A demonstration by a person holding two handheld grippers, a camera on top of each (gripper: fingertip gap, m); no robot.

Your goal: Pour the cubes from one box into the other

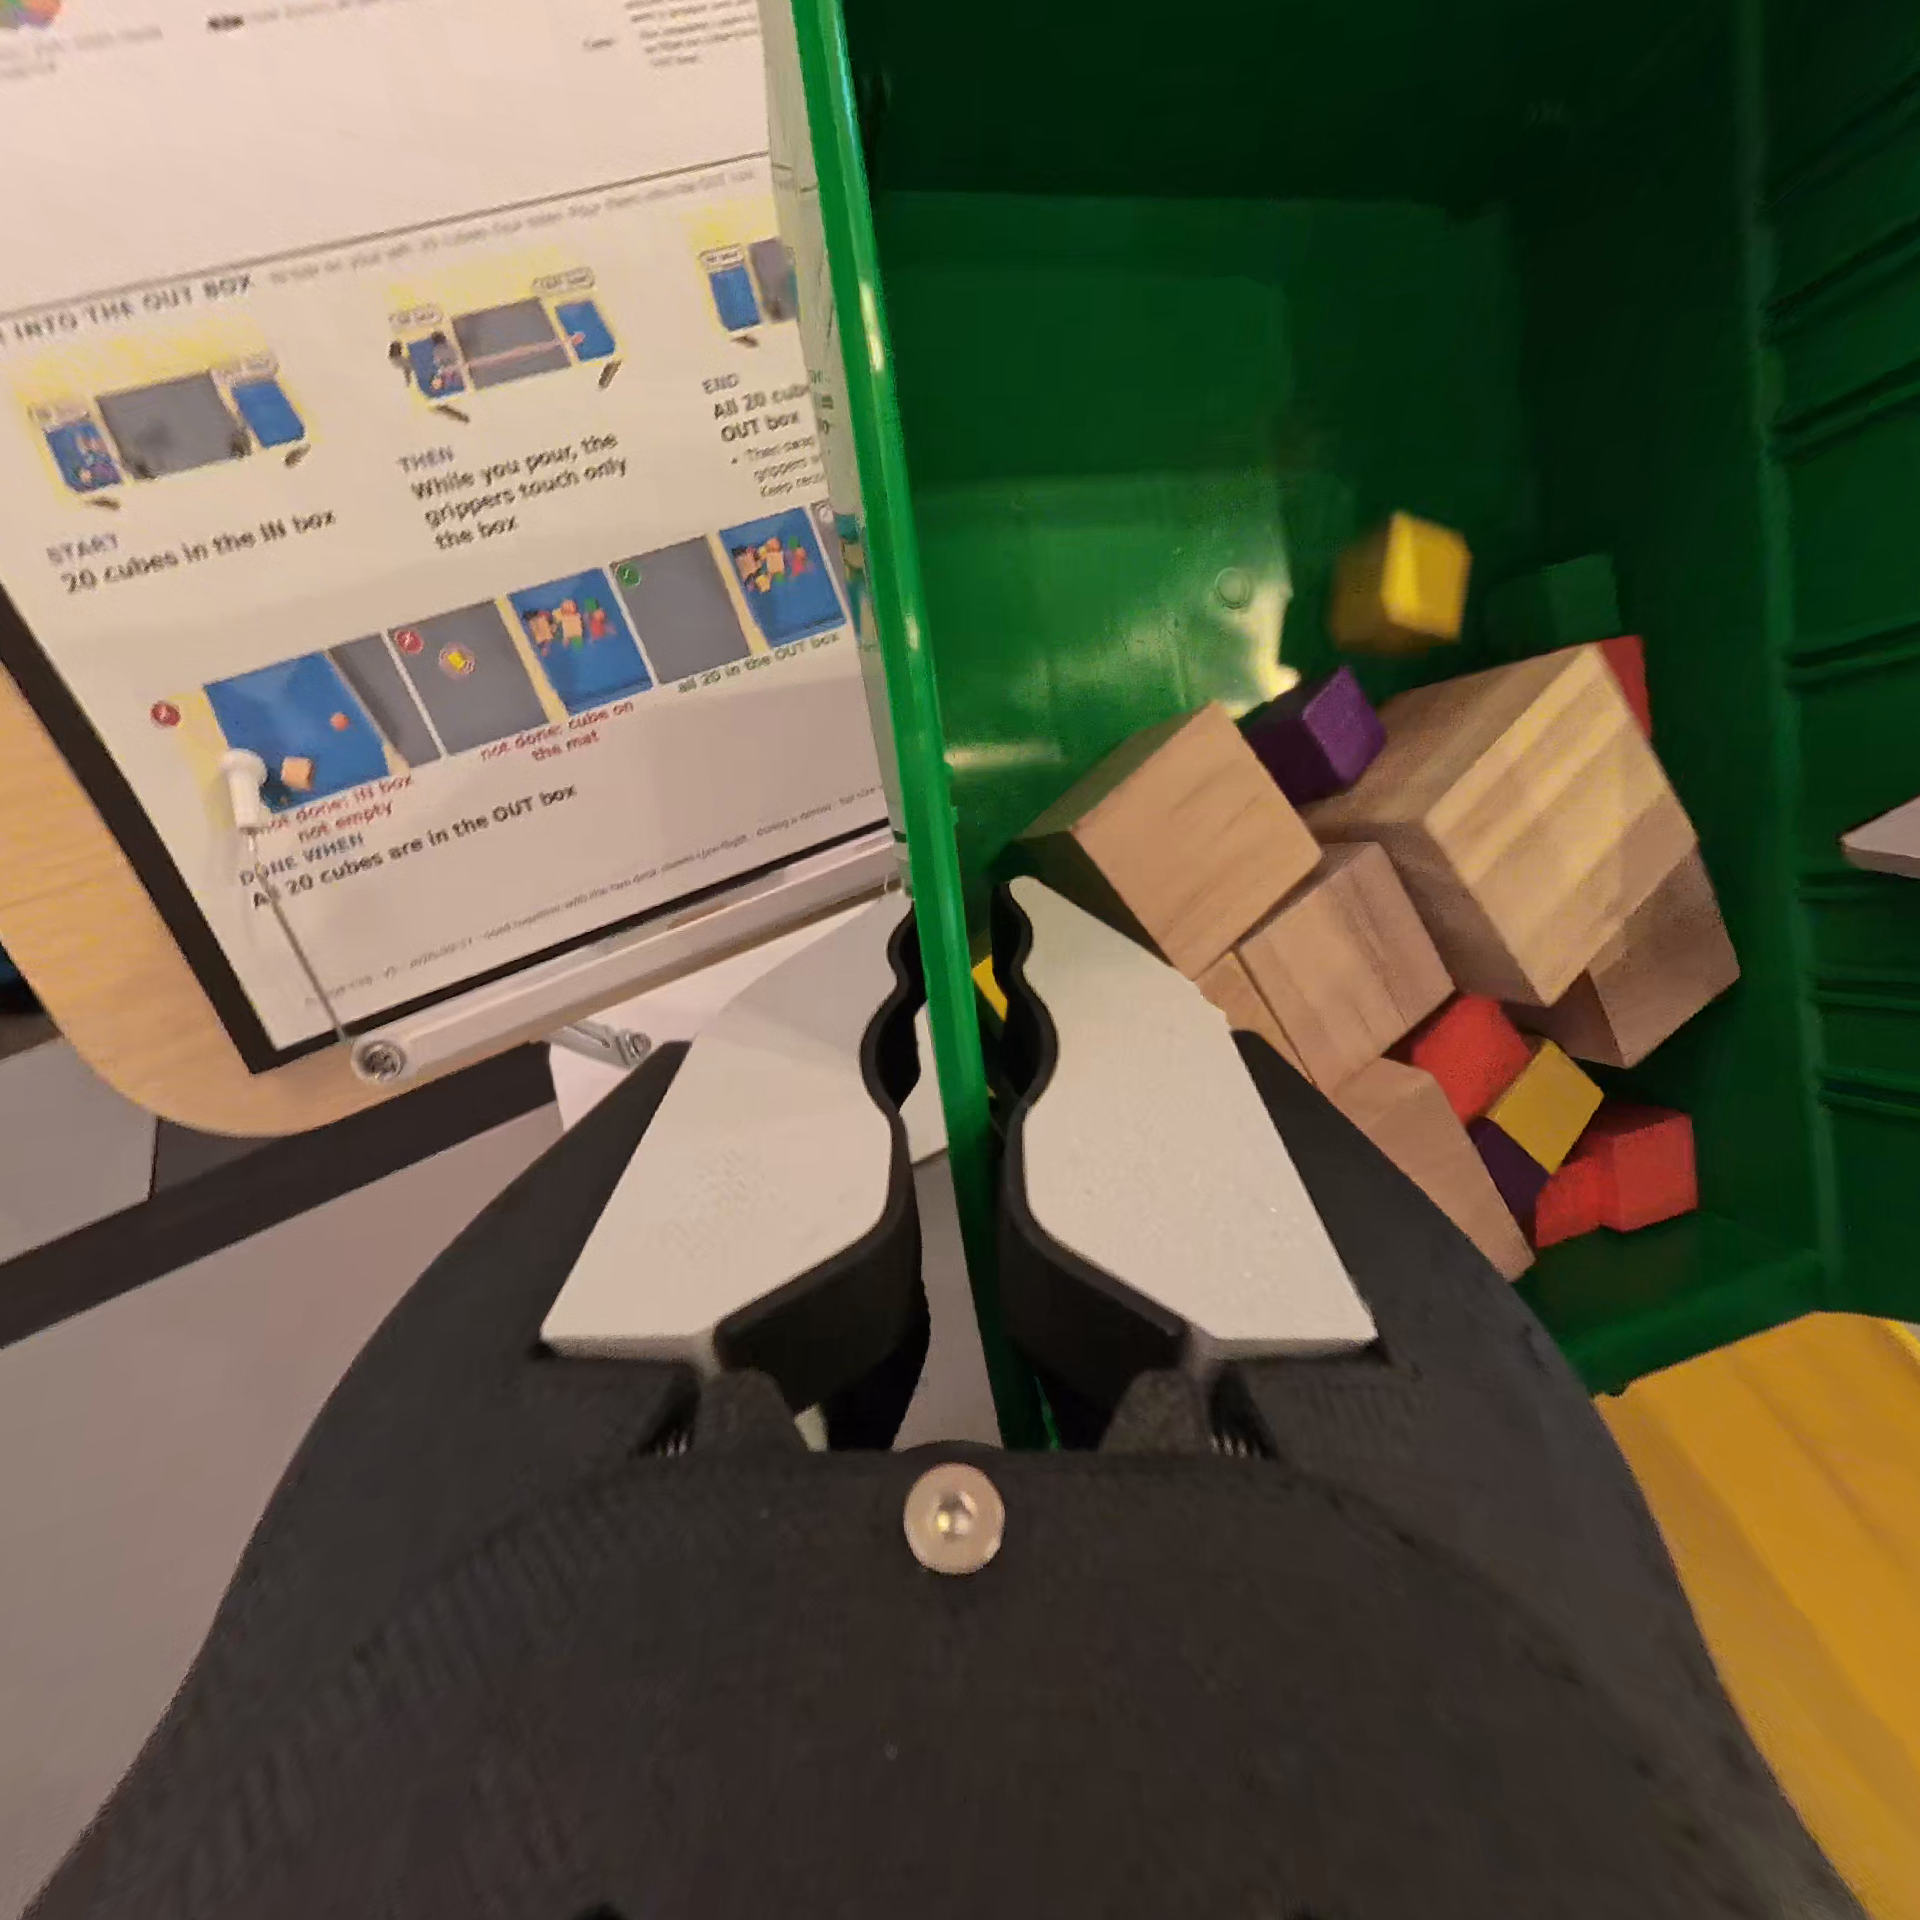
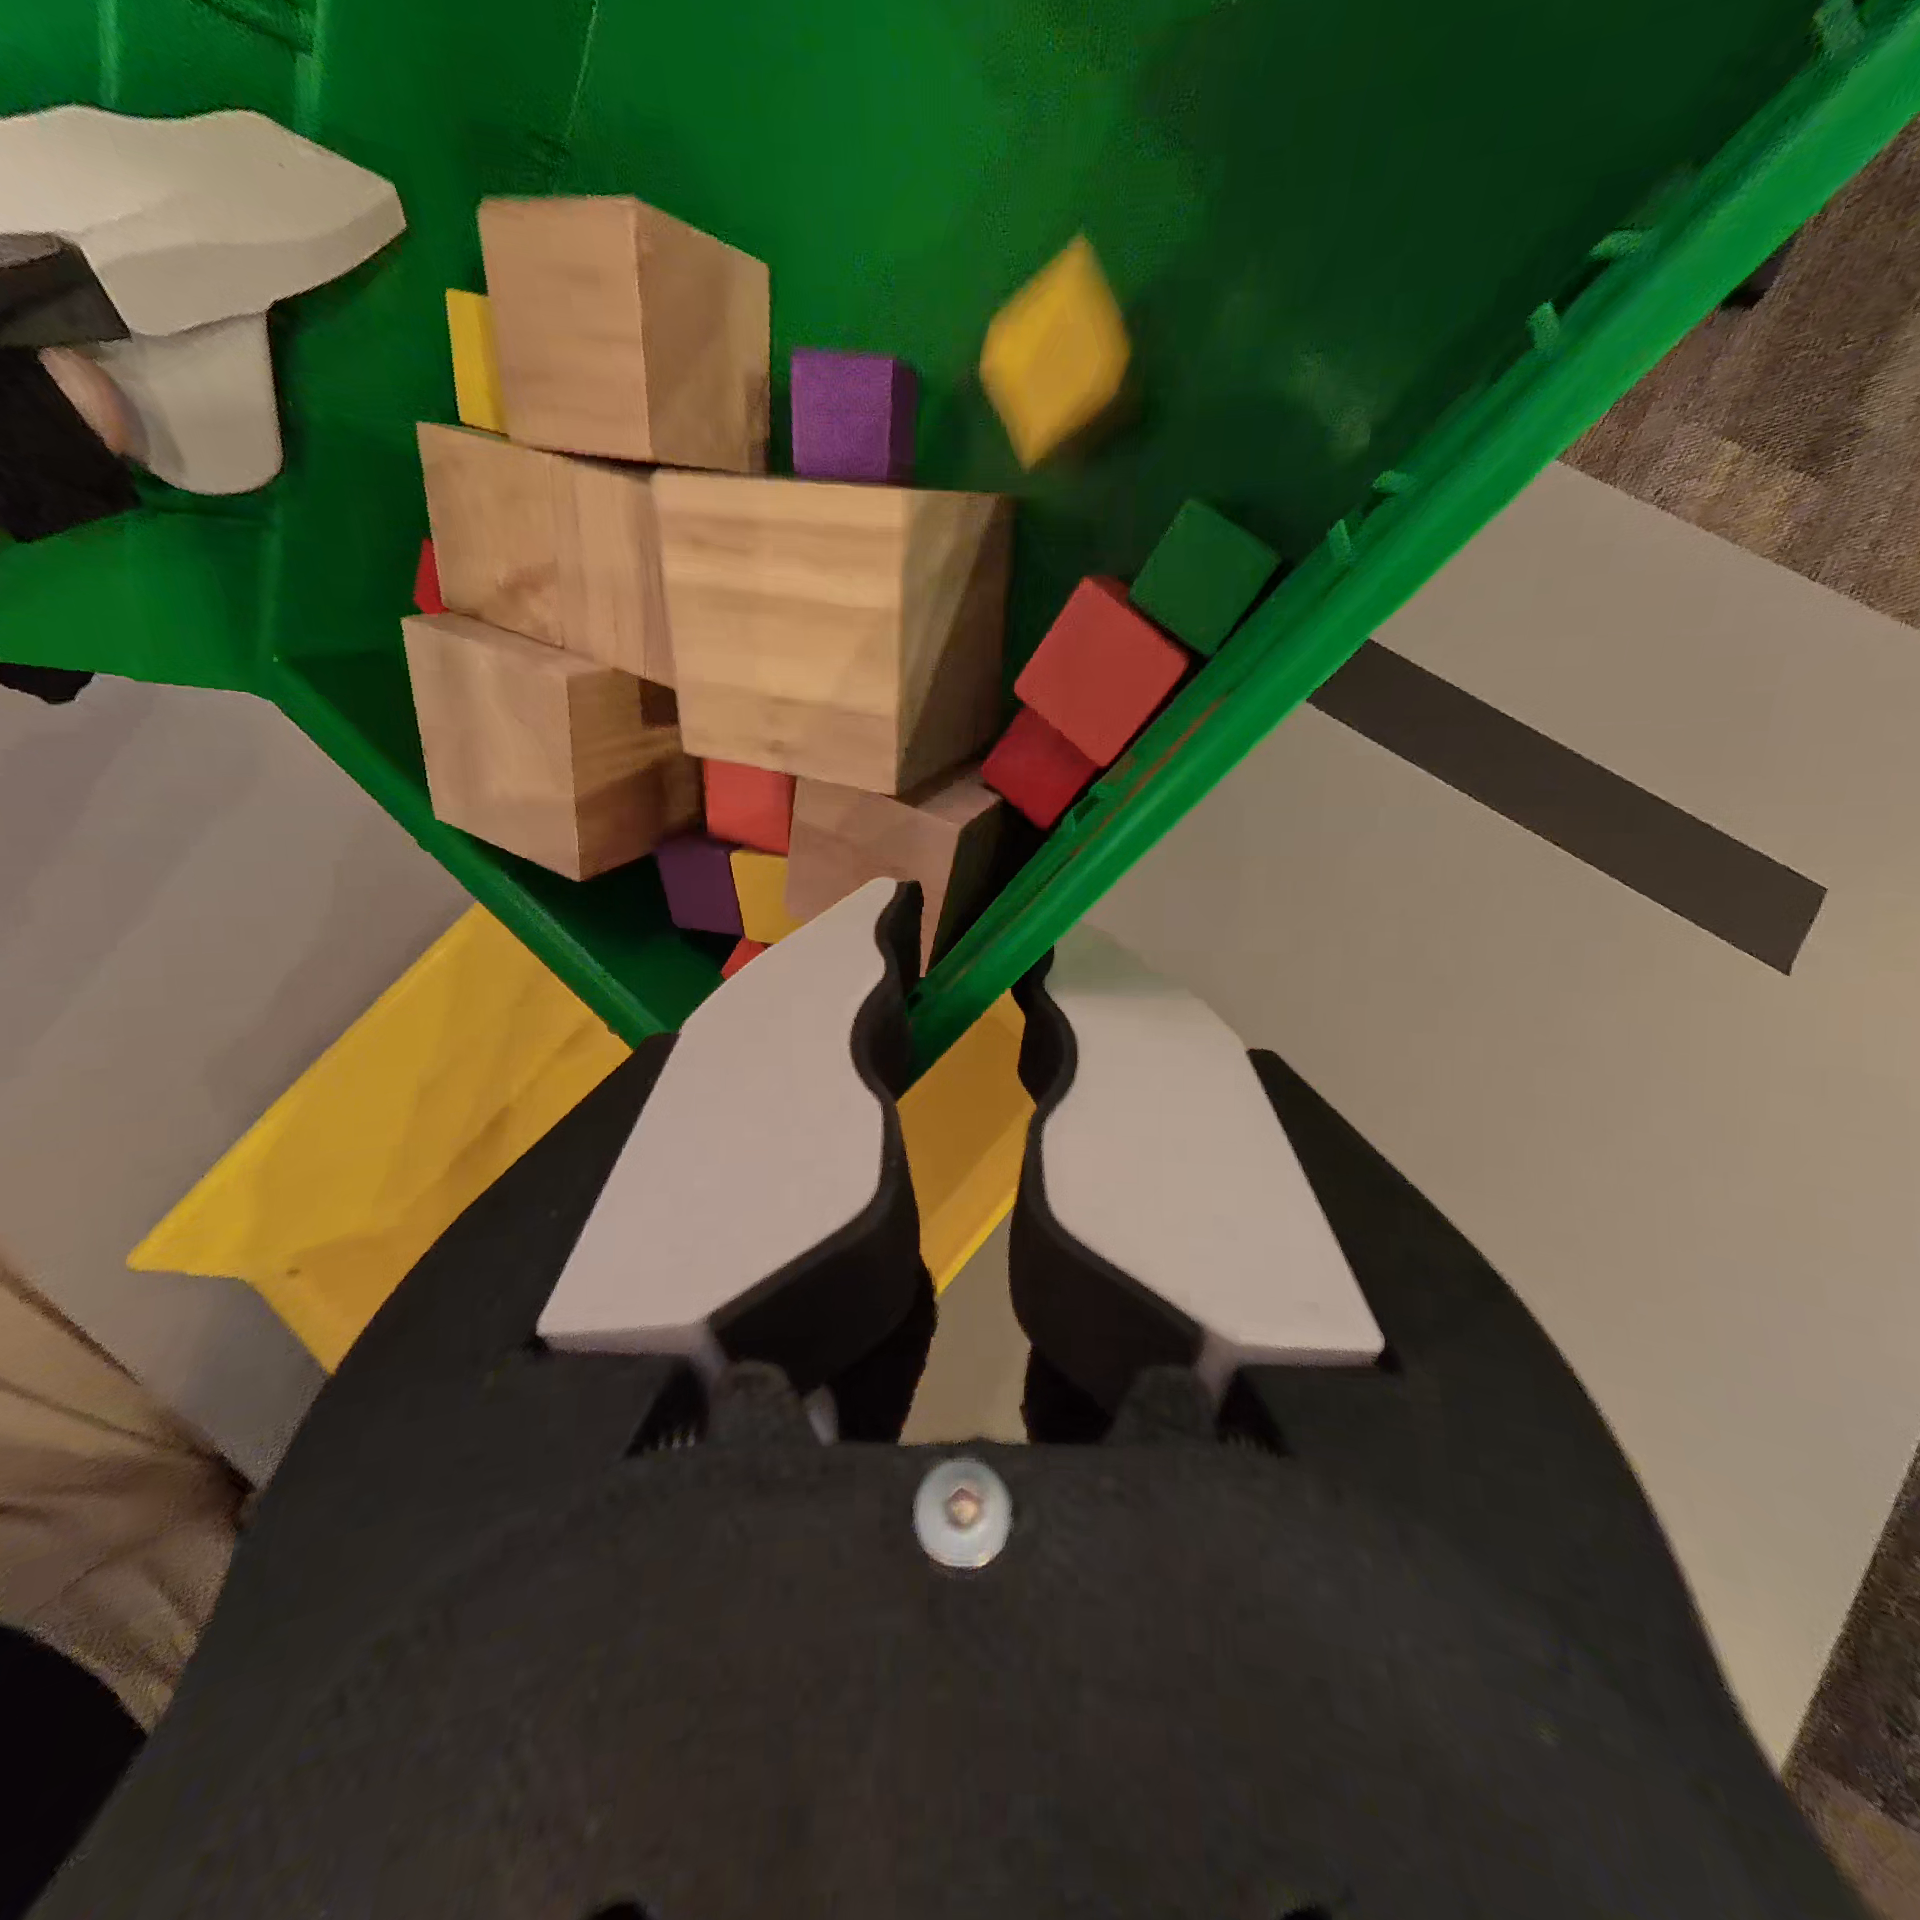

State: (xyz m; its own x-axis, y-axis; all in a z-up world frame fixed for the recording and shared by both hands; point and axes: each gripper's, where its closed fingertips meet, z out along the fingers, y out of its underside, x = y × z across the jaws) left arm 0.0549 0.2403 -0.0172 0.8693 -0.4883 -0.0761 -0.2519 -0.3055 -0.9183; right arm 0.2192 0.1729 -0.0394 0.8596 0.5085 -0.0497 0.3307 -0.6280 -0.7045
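A green box (image 1: 1143, 436) is tilted steeply. My left gripper (image 1: 953, 914) is shut on its side wall, one finger inside and one outside. My right gripper (image 2: 961, 940) is shut on the opposite rim of the green box (image 2: 1039, 125). Several wooden cubes (image 1: 1517, 821) and small red, purple, yellow and green cubes are piled at the box's low end. A yellow cube (image 1: 1397, 582) is blurred, tumbling down the box floor; it also shows in the right wrist view (image 2: 1055, 348). The wooden cubes (image 2: 831, 613) sit just above a yellow box (image 2: 395, 1132) below the green box's edge. The left gripper's fingers (image 2: 187, 249) show at the far wall.
An instruction sheet on a board (image 1: 416, 468) stands to the left behind the green box. The yellow box (image 1: 1787, 1558) shows at the lower right in the left wrist view. A white table top with a dark strip (image 2: 1579, 800) lies to the right. A person's sleeve (image 2: 94, 1455) is at lower left.
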